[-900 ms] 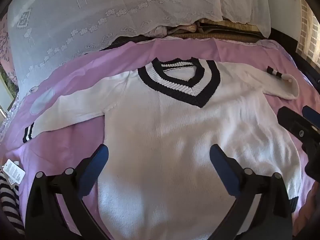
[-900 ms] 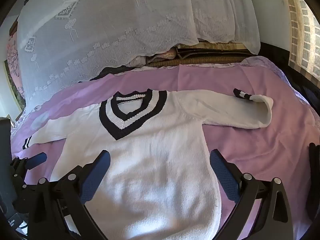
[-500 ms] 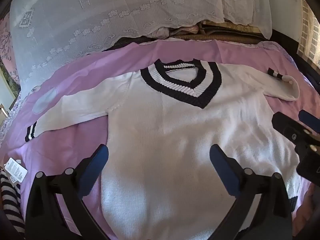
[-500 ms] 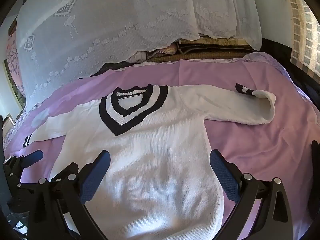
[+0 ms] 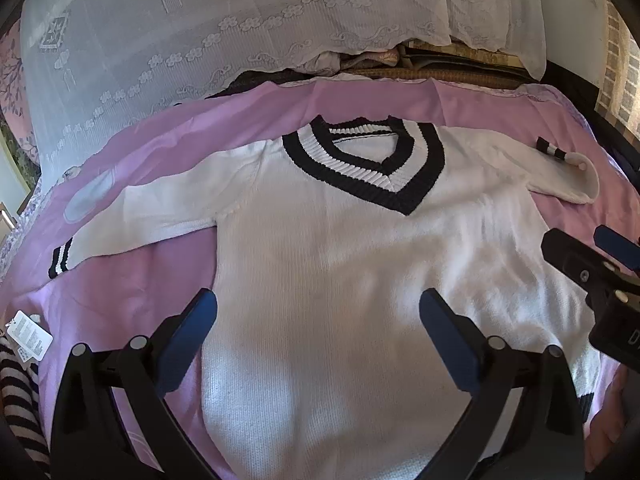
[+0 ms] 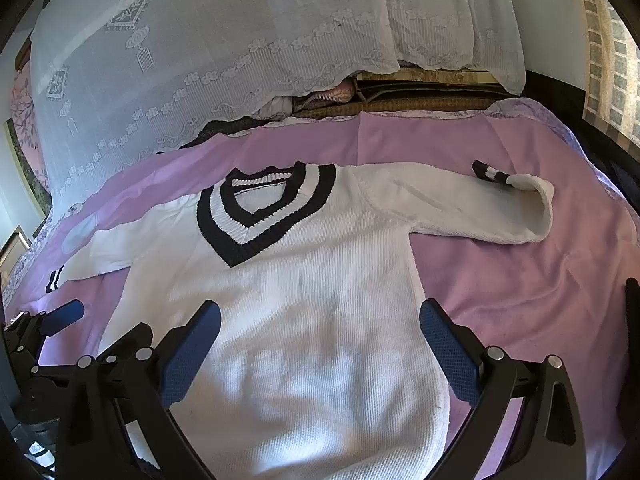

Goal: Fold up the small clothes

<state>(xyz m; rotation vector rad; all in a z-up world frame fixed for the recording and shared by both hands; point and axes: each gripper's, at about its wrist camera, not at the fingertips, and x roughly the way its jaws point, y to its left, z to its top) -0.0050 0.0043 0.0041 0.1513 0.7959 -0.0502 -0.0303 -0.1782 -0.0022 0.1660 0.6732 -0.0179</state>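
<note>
- The left gripper (image 5: 318,320) sits at the bottom of the left wrist view with its blue-padded jaws spread wide and nothing between them; it hangs over the lower body of the sweater (image 5: 340,280).
- The right gripper (image 6: 320,328) fills the bottom of the right wrist view, jaws likewise wide apart and empty, above the sweater's (image 6: 288,320) lower right part.
- Each gripper shows in the other's view: the right one at the right edge of the left view, the left one at the lower left edge of the right view.
- The white sweater lies flat, front up, in the middle of both frames, its black-and-white striped V-neck toward the top.
- One sleeve stretches toward the left edge; the other, at upper right, is bent back on itself at the cuff.
- Under it is a pink sheet (image 5: 120,300).
- A white lace cloth (image 5: 200,20) drapes across the top of the frame.
- A striped garment with a paper tag (image 5: 28,334) lies at the lower left edge of the left view.
</note>
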